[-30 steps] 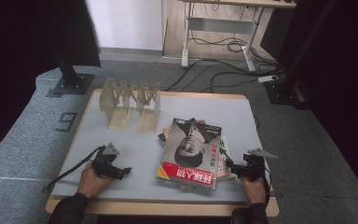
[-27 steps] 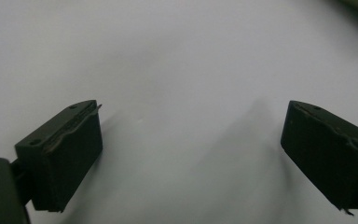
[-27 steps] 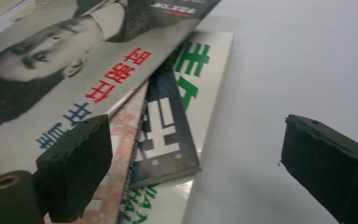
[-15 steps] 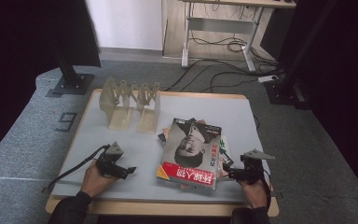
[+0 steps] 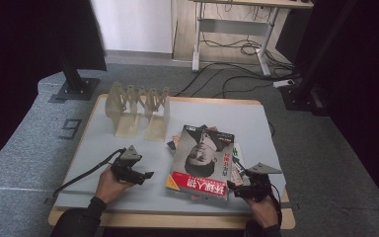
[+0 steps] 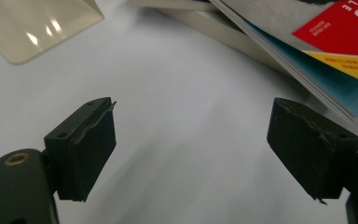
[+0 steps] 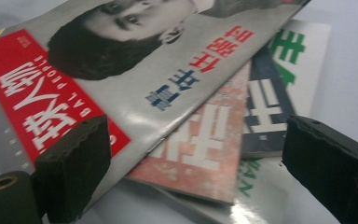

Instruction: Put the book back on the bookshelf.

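A stack of magazines (image 5: 202, 158) lies on the grey table (image 5: 256, 123), the top one with a portrait cover and a red band (image 7: 135, 70). My left gripper (image 5: 150, 175) hovers just left of the stack, pointing at it. In the left gripper view, its jaws (image 6: 191, 121) are open over bare table; they have just been closing a little with nothing between them. The stack's corner (image 6: 335, 51) lies ahead to the right. My right gripper (image 5: 232, 187) sits at the stack's near right corner, open (image 7: 196, 140), with the fanned magazine edges just ahead of its pads.
A beige accordion rack (image 5: 138, 111) stands at the back left of the table; one of its flat feet (image 6: 37, 23) shows ahead of the left gripper. Bare table lies between the rack and the hands. Cables and desk legs are on the floor behind.
The left hand has moved right toward the stack and risen slightly. The right hand has shifted left, closer to the stack's corner. The magazines have not moved.
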{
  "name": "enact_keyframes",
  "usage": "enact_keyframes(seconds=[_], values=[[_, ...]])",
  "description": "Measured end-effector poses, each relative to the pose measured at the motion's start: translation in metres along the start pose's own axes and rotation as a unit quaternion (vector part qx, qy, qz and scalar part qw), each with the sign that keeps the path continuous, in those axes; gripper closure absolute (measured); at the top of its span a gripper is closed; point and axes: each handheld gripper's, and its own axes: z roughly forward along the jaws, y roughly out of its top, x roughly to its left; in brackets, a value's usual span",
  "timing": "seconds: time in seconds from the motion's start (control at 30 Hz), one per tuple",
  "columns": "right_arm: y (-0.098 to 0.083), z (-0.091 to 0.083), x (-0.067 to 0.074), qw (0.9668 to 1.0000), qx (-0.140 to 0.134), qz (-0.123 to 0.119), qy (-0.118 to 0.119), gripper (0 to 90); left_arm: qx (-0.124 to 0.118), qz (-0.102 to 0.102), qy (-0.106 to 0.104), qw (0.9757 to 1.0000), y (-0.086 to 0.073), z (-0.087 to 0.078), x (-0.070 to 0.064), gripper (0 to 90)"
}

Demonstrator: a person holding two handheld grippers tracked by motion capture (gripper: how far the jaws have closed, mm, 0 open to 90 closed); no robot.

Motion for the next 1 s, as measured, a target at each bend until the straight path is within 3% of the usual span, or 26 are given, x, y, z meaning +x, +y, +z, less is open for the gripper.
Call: enact_keyframes(seconds=[0.13, 0.23, 0.4, 0.67, 1.0], values=[[-0.001, 0.001, 0.006, 0.9999, 0.002, -0.008, 0.008, 7.8, -0.001, 0.009, -0.012, 0.9999, 0.008, 0.006, -0.005, 16.3], [0.000, 0.001, 0.012, 0.9998, 0.002, -0.015, 0.014, 7.8, -0.012, 0.003, -0.027, 0.9996, 0.016, 0.011, -0.006, 16.4], [-0.002, 0.004, 0.021, 0.9994, 0.007, -0.024, 0.026, 7.4, -0.016, 0.018, -0.026, 0.9994, 0.030, 0.016, -0.011, 17.2], [-0.004, 0.006, 0.032, 0.9985, 0.011, -0.034, 0.042, 2.5, -0.017, 0.028, -0.043, 0.9985, 0.050, 0.029, -0.015, 17.5], [-0.005, 0.010, 0.047, 0.9968, 0.021, -0.057, 0.052, 0.0, -0.019, 0.026, -0.068, 0.9972, 0.065, 0.048, -0.018, 18.6]])
